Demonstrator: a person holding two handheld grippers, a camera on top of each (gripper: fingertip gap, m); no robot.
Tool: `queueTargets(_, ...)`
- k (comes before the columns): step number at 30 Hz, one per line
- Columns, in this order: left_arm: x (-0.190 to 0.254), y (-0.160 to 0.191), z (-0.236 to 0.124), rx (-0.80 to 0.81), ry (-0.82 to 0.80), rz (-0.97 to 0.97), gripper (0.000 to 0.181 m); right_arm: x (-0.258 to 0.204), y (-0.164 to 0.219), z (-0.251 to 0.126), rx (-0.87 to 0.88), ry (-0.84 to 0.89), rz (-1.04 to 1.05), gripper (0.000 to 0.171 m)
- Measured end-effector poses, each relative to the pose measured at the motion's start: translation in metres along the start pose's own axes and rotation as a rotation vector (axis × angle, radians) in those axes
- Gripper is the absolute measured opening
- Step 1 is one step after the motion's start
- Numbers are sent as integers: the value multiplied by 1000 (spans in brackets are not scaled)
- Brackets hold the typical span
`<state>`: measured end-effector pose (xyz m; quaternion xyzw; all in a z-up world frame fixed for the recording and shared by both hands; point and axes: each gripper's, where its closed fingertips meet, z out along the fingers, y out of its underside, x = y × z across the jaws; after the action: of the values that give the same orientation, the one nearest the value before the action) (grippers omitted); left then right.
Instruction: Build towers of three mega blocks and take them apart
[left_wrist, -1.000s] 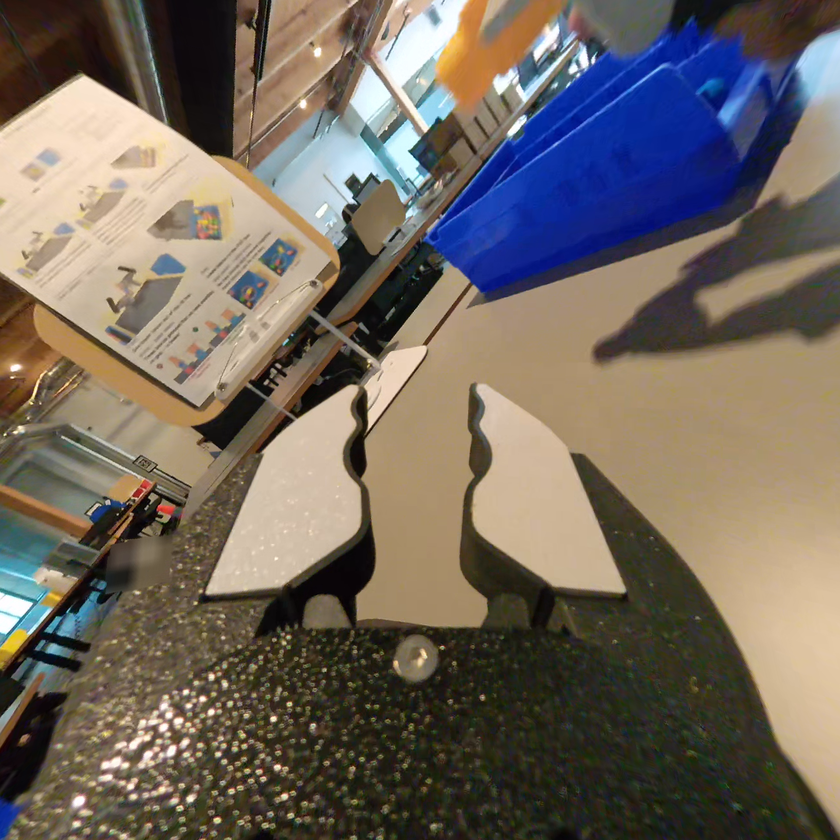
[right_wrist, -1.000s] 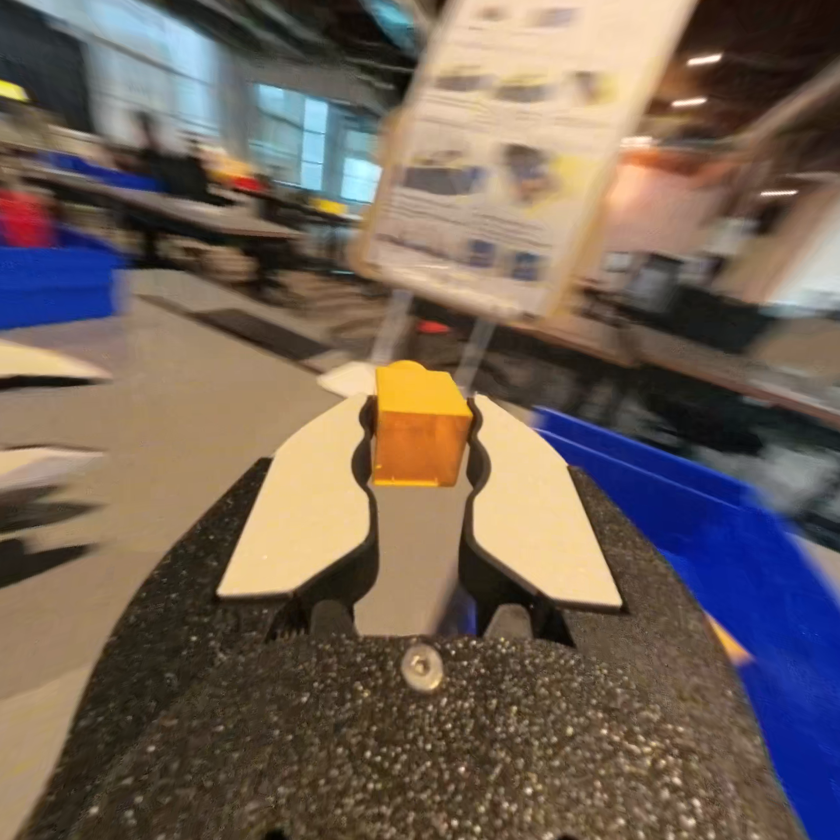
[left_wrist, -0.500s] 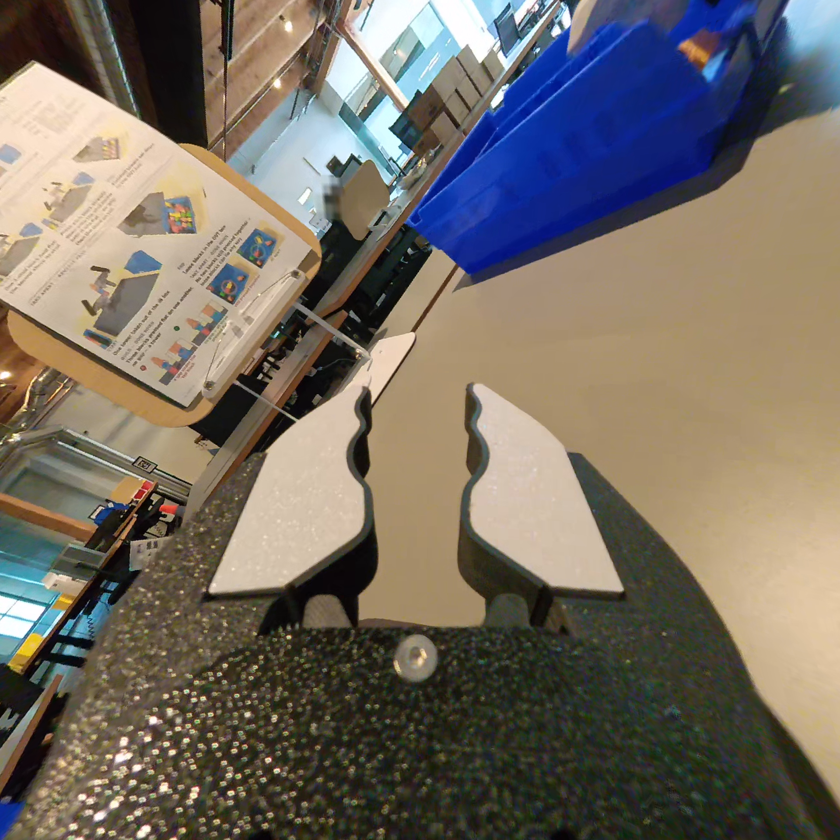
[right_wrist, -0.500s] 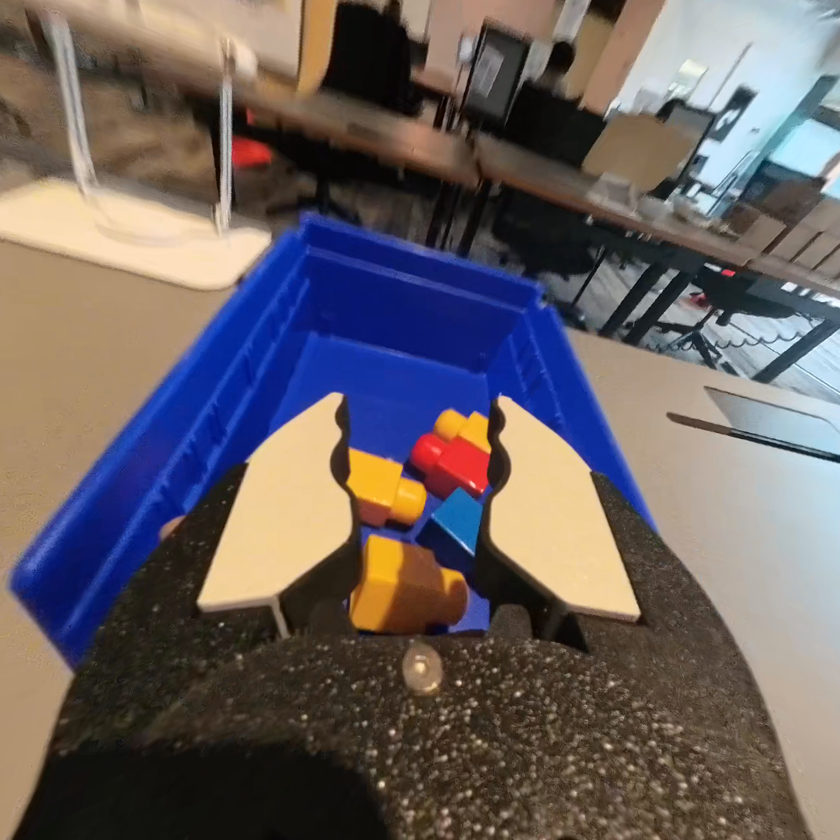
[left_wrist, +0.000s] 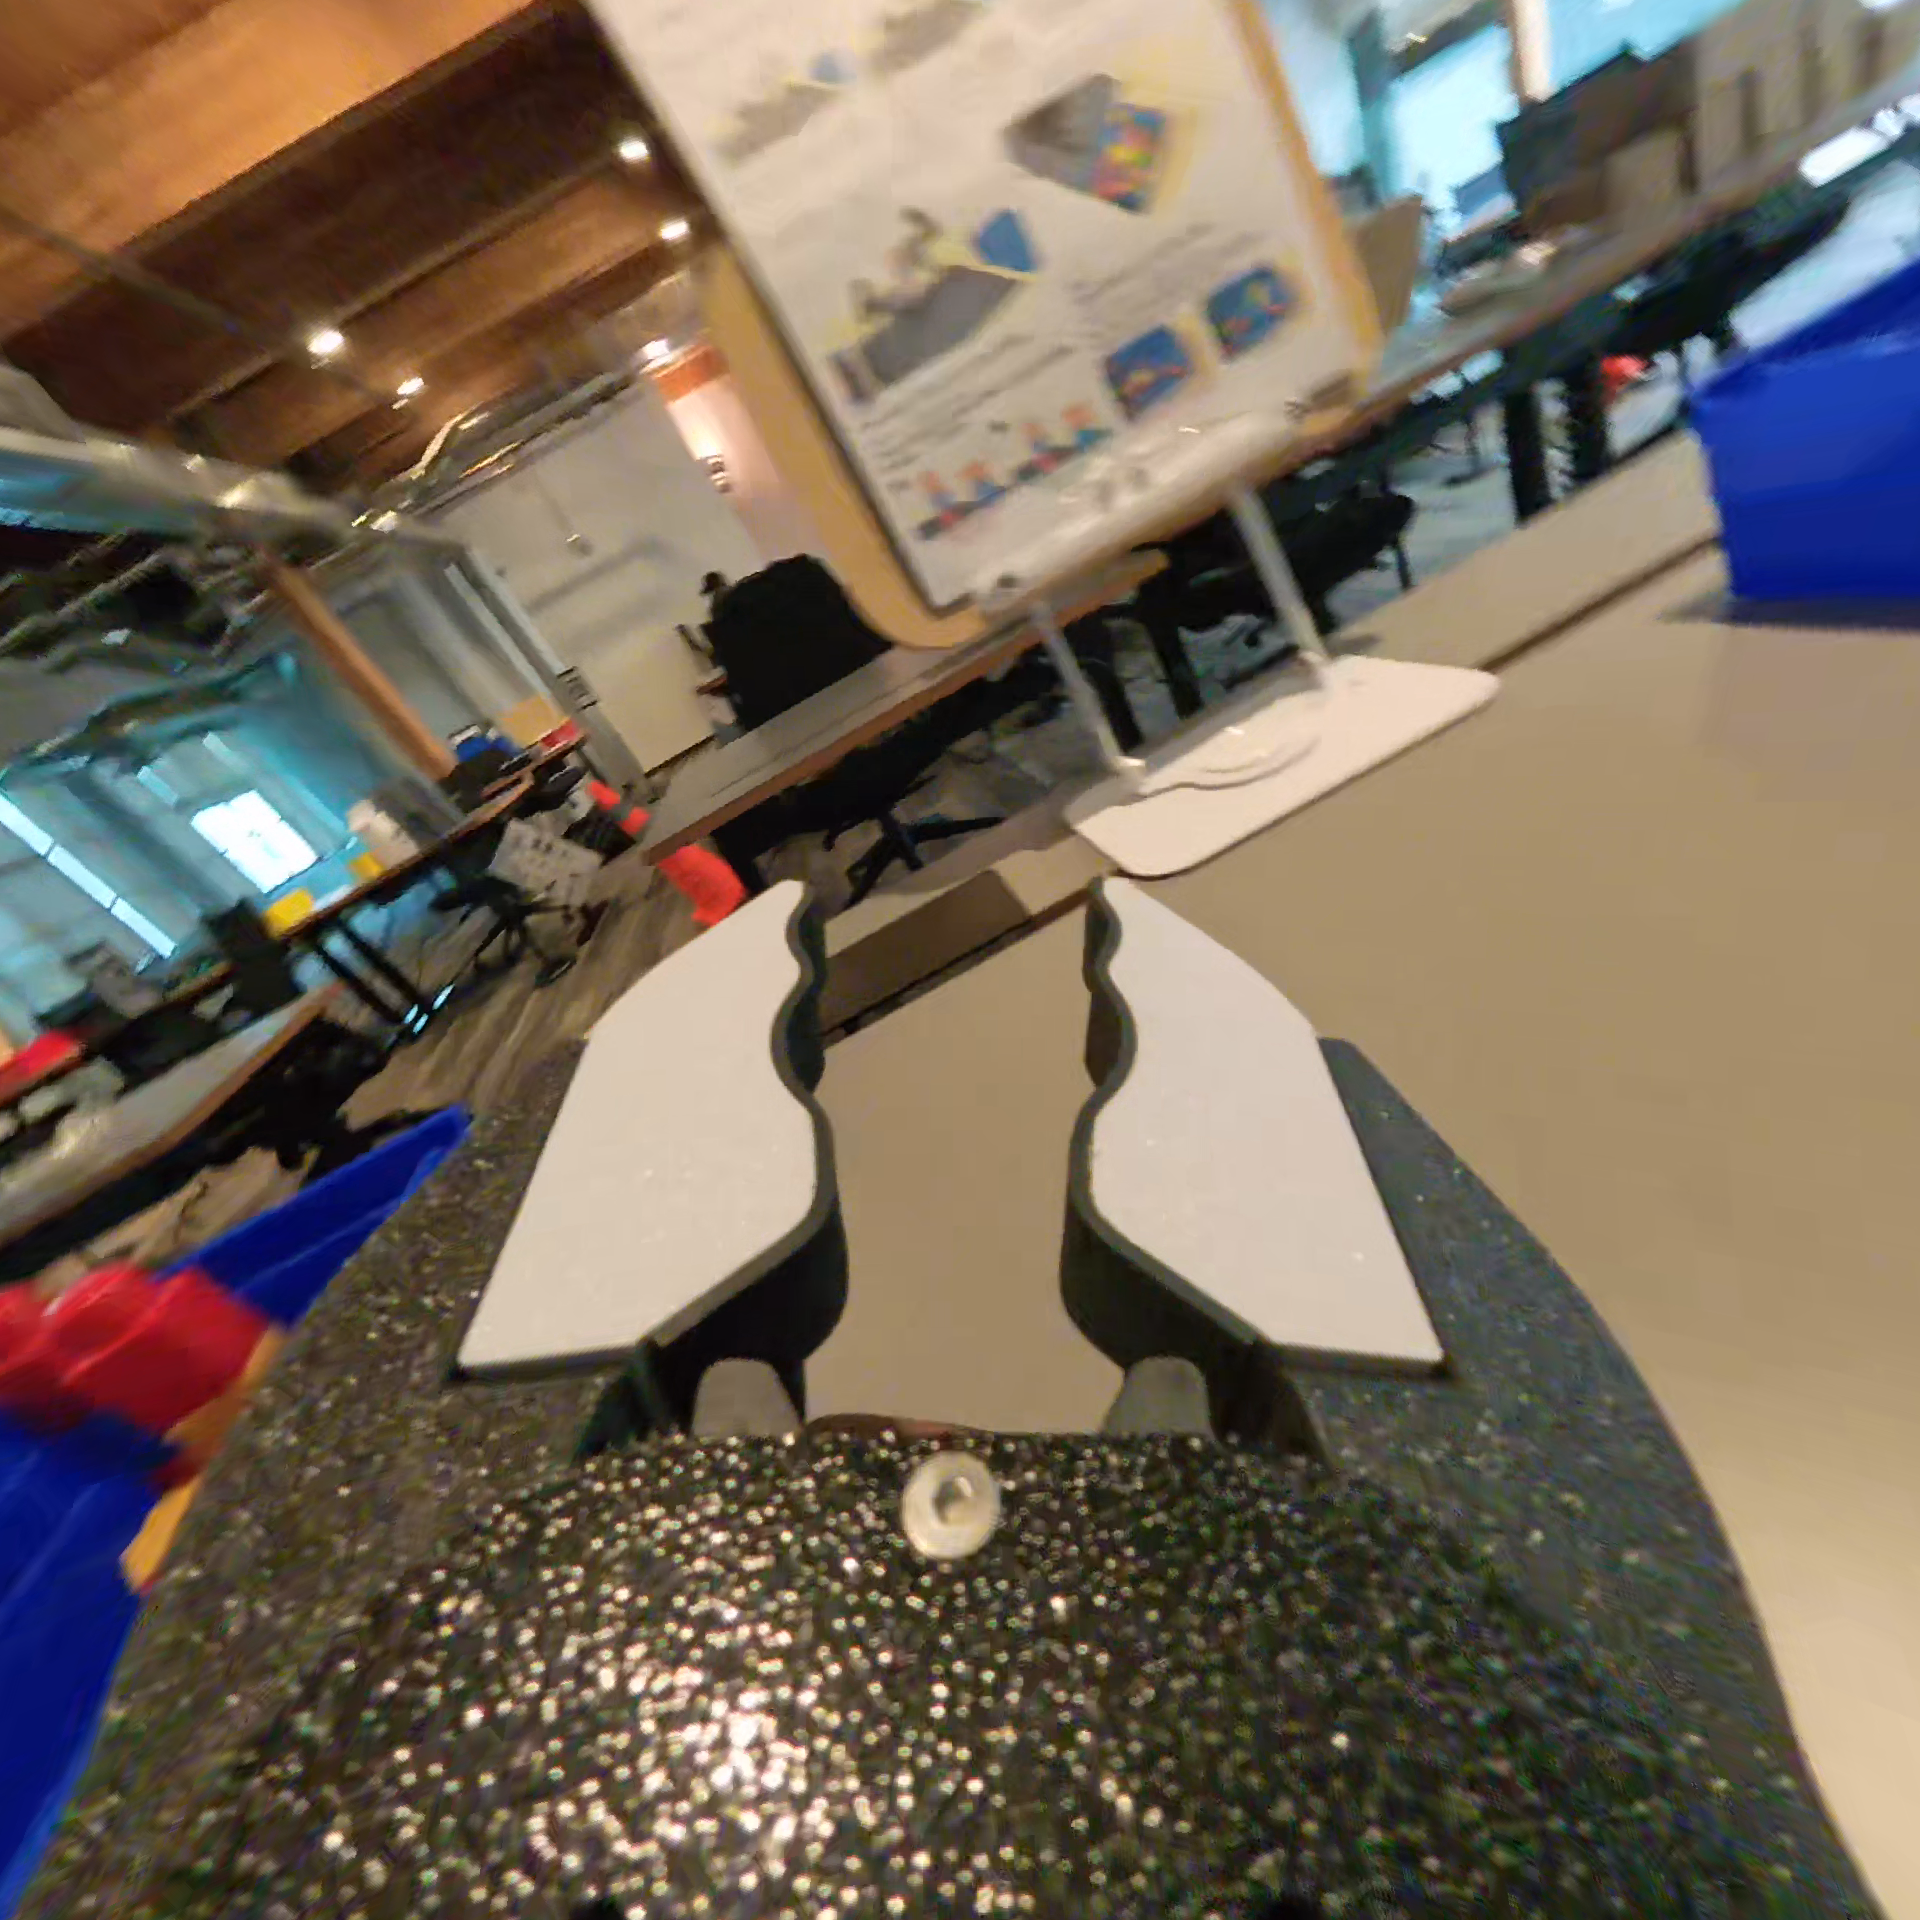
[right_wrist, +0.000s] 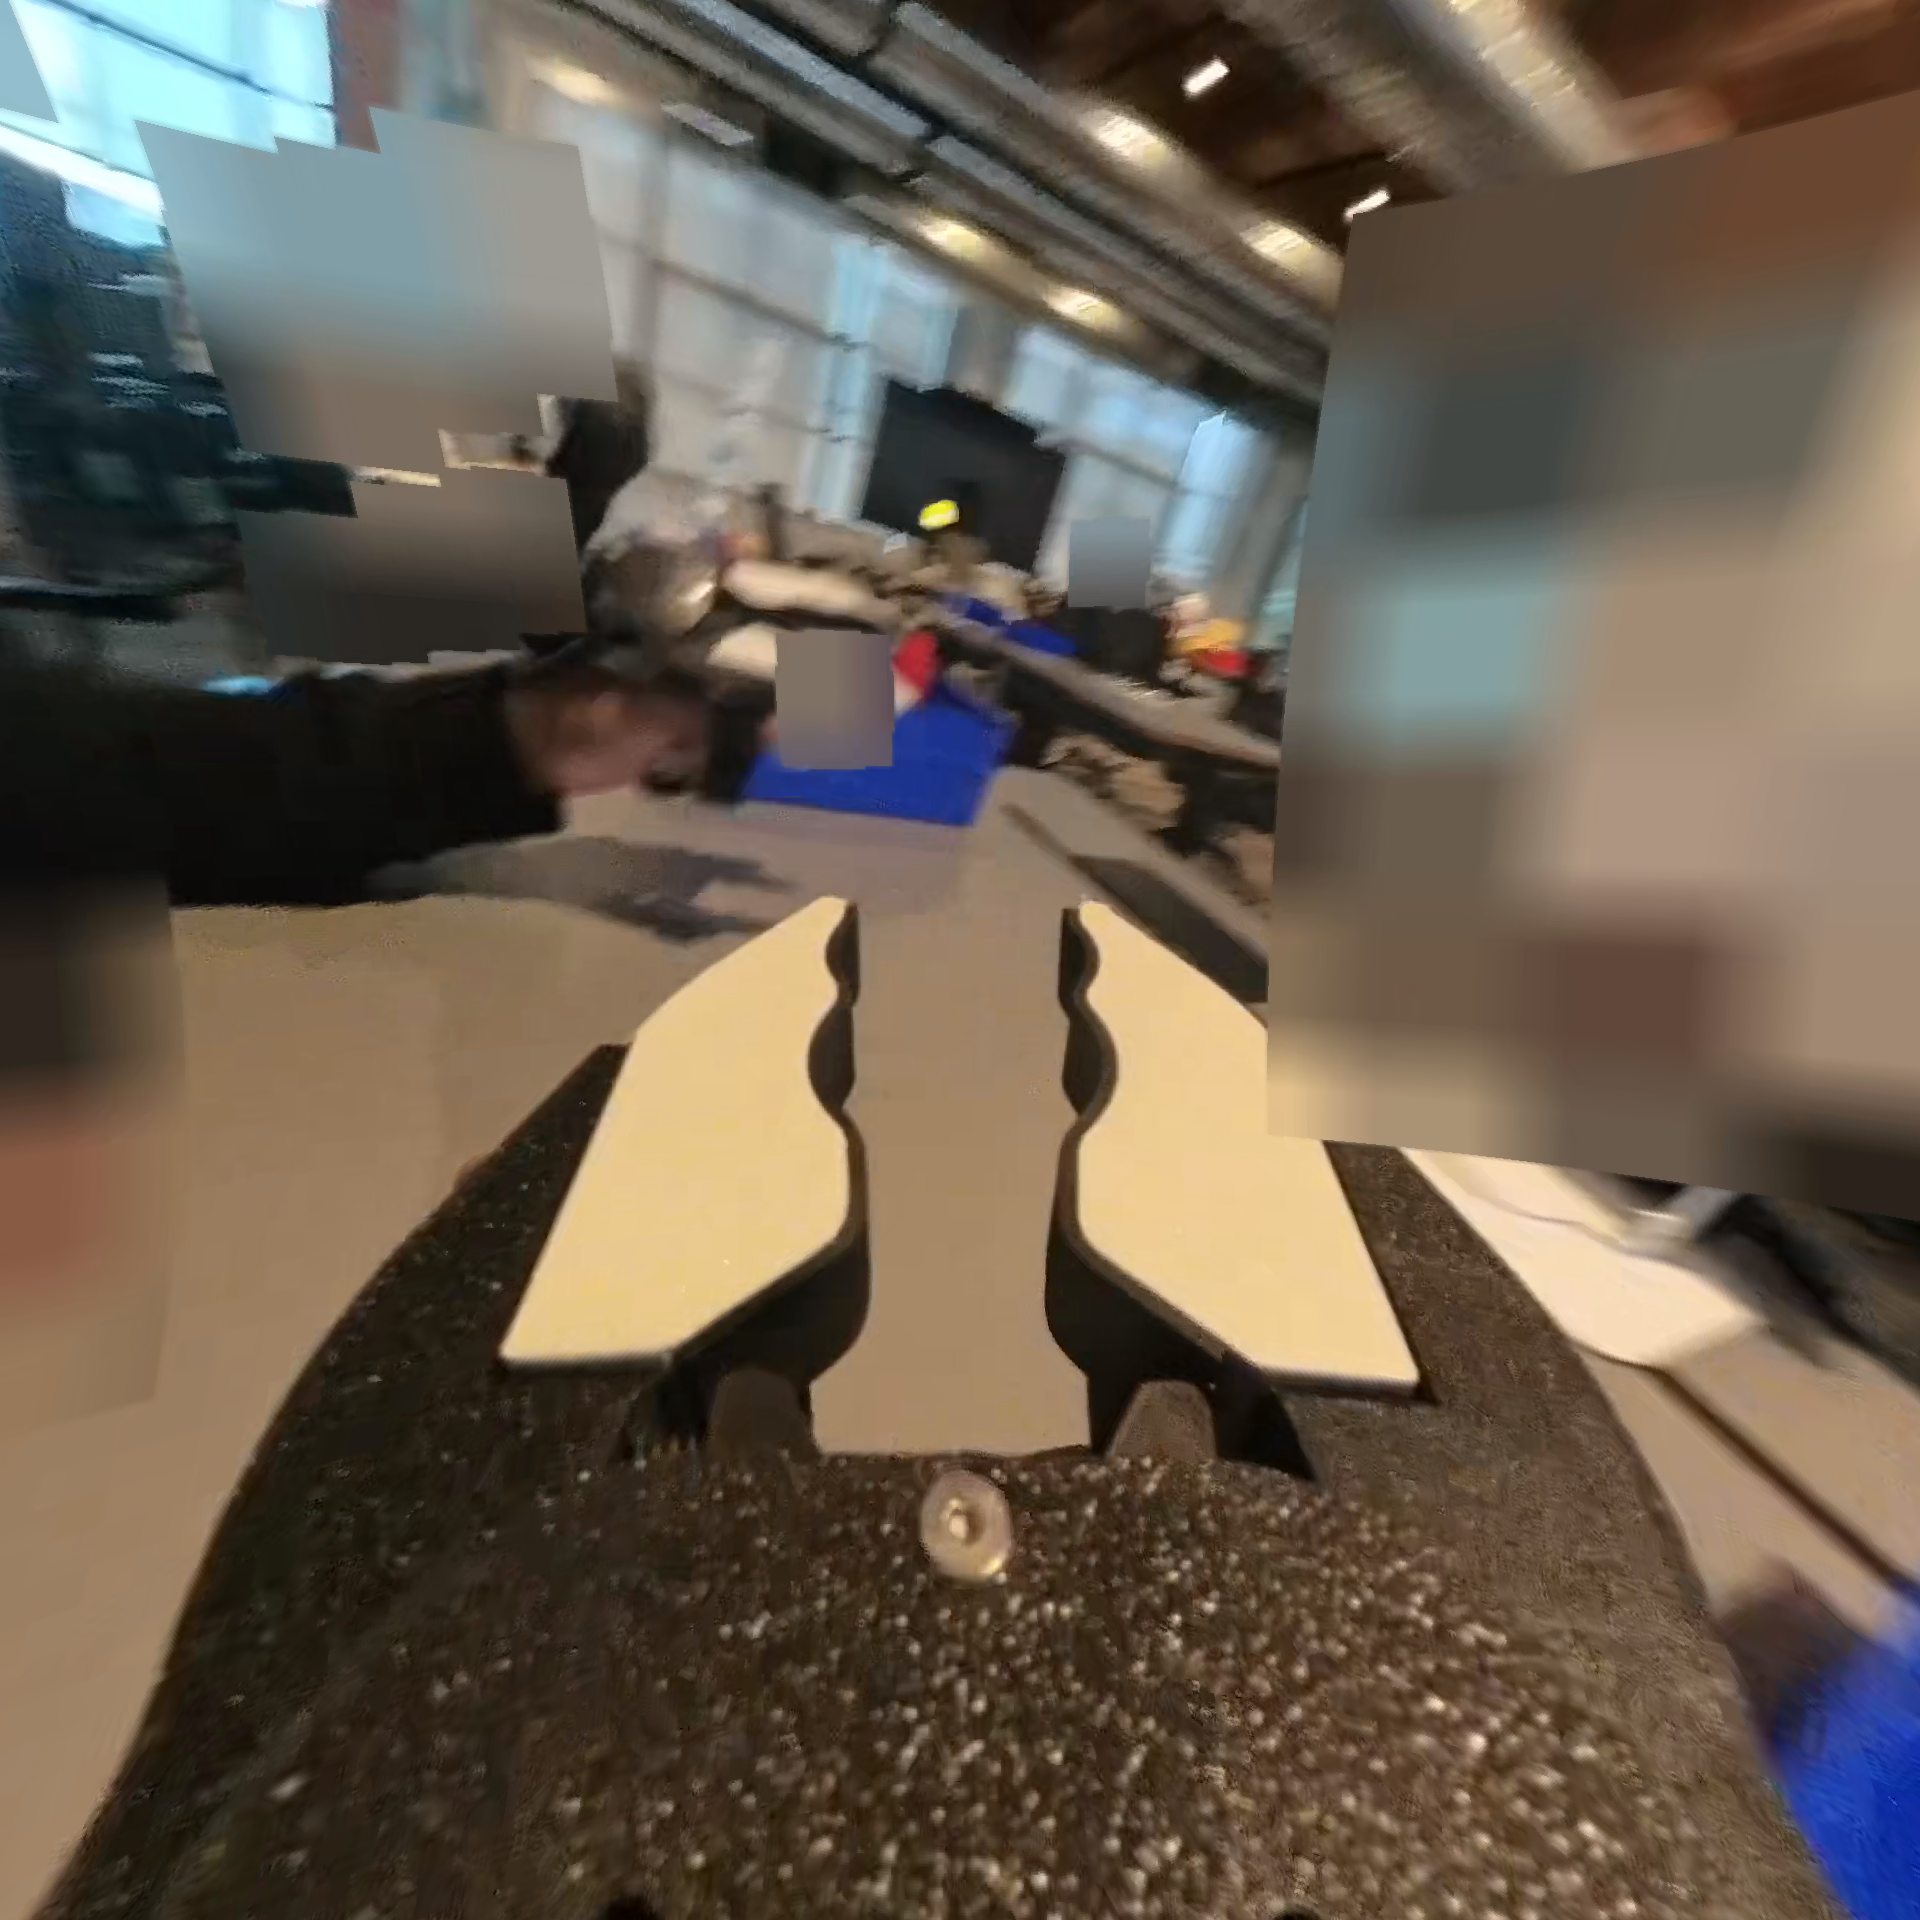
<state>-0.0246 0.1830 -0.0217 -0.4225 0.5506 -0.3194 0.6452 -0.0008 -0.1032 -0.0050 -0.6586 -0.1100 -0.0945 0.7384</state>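
My left gripper (left_wrist: 945, 914) is open and empty, low over the grey table (left_wrist: 1558, 935). At the left edge of the left wrist view a blue bin (left_wrist: 62, 1538) shows, blurred, with a red block (left_wrist: 114, 1340) and something orange in it. My right gripper (right_wrist: 958, 920) is open and empty above the grey table (right_wrist: 416, 1039). No block lies between either pair of fingers. A blue bin corner (right_wrist: 1839, 1704) shows blurred at the lower right of the right wrist view.
An instruction sheet on a clear stand with a white base (left_wrist: 1299, 748) stands ahead of the left gripper. Another blue bin (left_wrist: 1818, 468) sits at the far right. In the right wrist view a person's dark sleeve and hand (right_wrist: 582, 727) reach over the table at left. About 35 centimeters separates my left fingertips from the red block (left_wrist: 114, 1340).
The right gripper let go of the orange block into the blue bin, then swung away from it. The left gripper turned left, and a bin with blocks came into its left edge.
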Motion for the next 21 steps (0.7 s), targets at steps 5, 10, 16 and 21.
queueTargets(5, -123, 15, -40, -95, -236, -124, 52, -81, 69, 46, -262, -302, 42, 42)
queueTargets(10, -240, 99, -66, -438, -350, -304, 63, -110, 111, 53, -459, -402, 12, 46)
queueTargets(16, -257, 217, -85, -1006, -186, -387, 77, -101, 109, 52, -441, -370, 74, 45)
queueTargets(21, -238, 245, -88, -1191, -40, -330, 71, -104, 112, 52, -464, -379, 55, 45)
